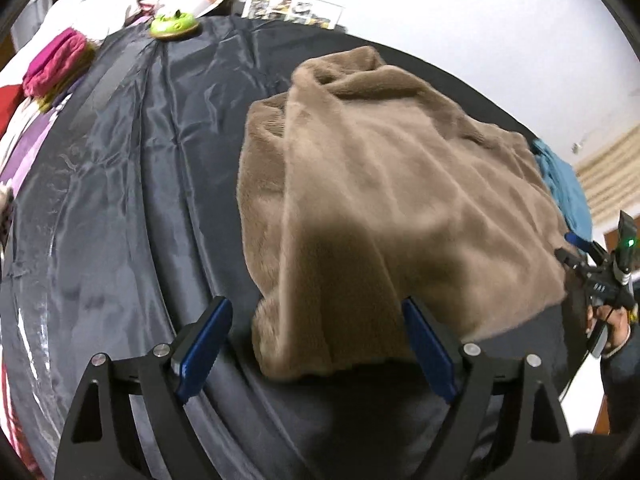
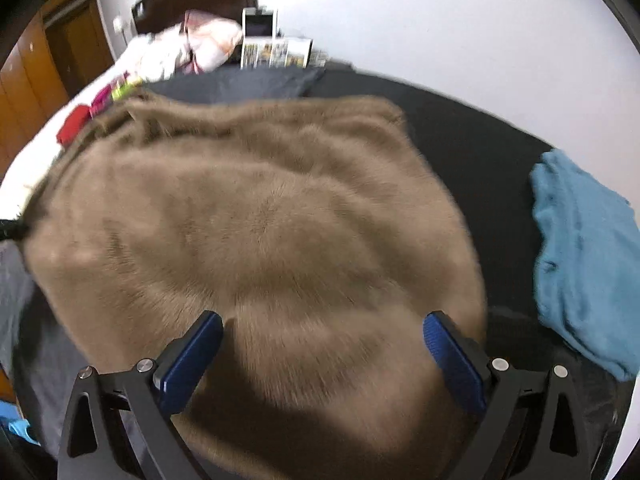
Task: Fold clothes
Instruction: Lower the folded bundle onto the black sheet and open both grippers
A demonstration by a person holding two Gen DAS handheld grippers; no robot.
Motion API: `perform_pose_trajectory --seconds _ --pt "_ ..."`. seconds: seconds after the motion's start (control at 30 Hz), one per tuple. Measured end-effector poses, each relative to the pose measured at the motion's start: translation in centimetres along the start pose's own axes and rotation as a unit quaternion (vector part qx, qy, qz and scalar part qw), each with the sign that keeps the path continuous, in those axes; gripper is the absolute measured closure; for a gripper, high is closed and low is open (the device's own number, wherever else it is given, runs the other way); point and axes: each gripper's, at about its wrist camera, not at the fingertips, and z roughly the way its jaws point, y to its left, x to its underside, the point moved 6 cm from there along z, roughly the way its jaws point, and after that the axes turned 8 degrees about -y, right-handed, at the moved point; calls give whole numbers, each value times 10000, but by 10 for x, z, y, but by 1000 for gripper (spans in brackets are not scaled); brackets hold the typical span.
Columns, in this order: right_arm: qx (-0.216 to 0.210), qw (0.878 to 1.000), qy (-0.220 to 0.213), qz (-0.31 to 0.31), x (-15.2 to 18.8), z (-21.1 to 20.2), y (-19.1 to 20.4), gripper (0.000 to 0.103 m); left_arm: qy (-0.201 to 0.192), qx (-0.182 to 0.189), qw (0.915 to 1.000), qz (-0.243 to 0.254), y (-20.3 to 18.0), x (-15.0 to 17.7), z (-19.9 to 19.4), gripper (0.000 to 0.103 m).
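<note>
Both grippers, left (image 1: 316, 344) and right (image 2: 324, 350), hold their fingers spread wide and empty over a brown fleece garment (image 1: 384, 200) on the bed (image 1: 120, 184).

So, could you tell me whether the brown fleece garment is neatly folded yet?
Not yet: the brown fleece garment lies loosely doubled over itself, rumpled with uneven edges; both grippers hover open.

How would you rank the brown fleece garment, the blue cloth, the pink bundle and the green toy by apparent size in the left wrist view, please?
1. brown fleece garment, by far the largest.
2. blue cloth and pink bundle: similar; both sit at the distorted fisheye edge, so unranked.
3. green toy, smallest, though farthest away.
</note>
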Motion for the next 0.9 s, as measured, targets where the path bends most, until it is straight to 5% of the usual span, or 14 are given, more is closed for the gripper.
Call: perform_pose_trajectory --seconds 0.27,0.43,0.5,0.6,0.67,0.9 --pt "-113 9897 254 1405 70 -43 -71 2 32 99 9994 332 -17 13 18 14" --pt "-349 9864 167 1600 67 -40 -71 8 -1 35 9994 349 -15 9 20 14" --pt "-480 9887 162 1411 58 -32 -60 31 3 42 9993 366 -14 9 16 17" --pt "-659 9920 216 1056 49 -23 -40 61 10 54 9992 392 -13 9 10 40" --pt "-547 9951 241 785 45 -21 -33 66 15 61 9991 409 -12 10 6 63" --pt "338 9987 162 356 38 -45 -46 85 32 87 9989 469 -10 11 -8 77"
